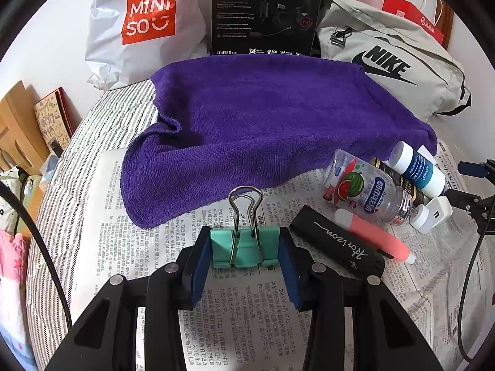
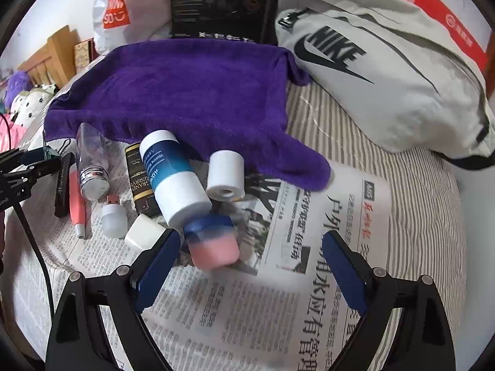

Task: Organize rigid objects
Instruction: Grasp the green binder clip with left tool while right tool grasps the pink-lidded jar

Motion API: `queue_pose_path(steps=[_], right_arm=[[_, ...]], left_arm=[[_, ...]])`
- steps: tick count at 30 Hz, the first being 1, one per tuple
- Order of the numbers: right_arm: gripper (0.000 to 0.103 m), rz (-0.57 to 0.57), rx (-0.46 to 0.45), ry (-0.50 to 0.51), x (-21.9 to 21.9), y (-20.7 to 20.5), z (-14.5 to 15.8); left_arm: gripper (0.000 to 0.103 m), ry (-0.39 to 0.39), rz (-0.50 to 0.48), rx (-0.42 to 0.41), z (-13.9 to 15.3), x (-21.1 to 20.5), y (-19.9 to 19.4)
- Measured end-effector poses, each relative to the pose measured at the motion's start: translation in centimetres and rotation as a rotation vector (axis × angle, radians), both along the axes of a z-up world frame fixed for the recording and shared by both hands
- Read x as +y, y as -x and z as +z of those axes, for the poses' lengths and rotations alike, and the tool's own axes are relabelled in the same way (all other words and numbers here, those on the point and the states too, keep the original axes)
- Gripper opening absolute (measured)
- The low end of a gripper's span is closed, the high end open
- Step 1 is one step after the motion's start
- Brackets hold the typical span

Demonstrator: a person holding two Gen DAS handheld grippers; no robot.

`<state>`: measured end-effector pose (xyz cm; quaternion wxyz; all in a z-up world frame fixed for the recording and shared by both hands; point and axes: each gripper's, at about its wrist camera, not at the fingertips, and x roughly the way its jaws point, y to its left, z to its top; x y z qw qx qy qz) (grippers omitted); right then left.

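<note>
My left gripper [image 1: 246,244] is shut on a teal binder clip [image 1: 244,249] just above the newspaper [image 1: 247,309], its wire handles pointing at the purple towel [image 1: 263,123]. To its right lie a black case [image 1: 337,244], a pink pen [image 1: 377,238], a clear watermelon-label bottle [image 1: 365,188] and a white-and-blue bottle [image 1: 416,168]. My right gripper [image 2: 252,241] stands open over the newspaper [image 2: 309,247]. A pink jar with a blue lid [image 2: 213,247] lies between its jaws, close to the left finger and well apart from the right one. The white-and-blue bottle [image 2: 173,173] lies just beyond the jar.
A white paper roll [image 2: 225,173], a white charger [image 2: 144,232], a white cap [image 2: 114,219] and a dark box [image 2: 139,182] crowd the pile. A grey Nike bag [image 2: 386,86], a black carton [image 1: 266,12] and a white shopping bag [image 1: 142,24] line the back.
</note>
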<state>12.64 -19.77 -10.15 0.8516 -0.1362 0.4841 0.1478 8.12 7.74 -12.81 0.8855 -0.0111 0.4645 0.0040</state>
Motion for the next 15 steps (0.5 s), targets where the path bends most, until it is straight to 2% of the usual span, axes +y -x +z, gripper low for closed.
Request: queue_pose_path(steps=[2,4,5,9,15], right_arm=[[0.09,0.025,0.005,0.006,0.2,-0.1,0.1],[0.082,0.06,0.014,0.023,0.2,-0.2,0.2],[0.081,0.066,0.022,0.031,0.0,-0.2,0.4],[0.081,0.081,0.033,0.023,-0.8,0.0,0.9],[0.08,0.125,0.062,0.044,-0.2,0.3,-0.2]], left_arm=[[0.04,-0.002,0.0,0.0,0.0,0.0,0.0],[0.04,-0.001,0.002,-0.001,0.0,0.0,0.1],[0.04,-0.001,0.002,-0.001,0.0,0.0,0.1],[0.04,-0.001,0.0,-0.001,0.0,0.0,0.1],[0.04,0.0,0.001,-0.001,0.0,0.0,0.1]])
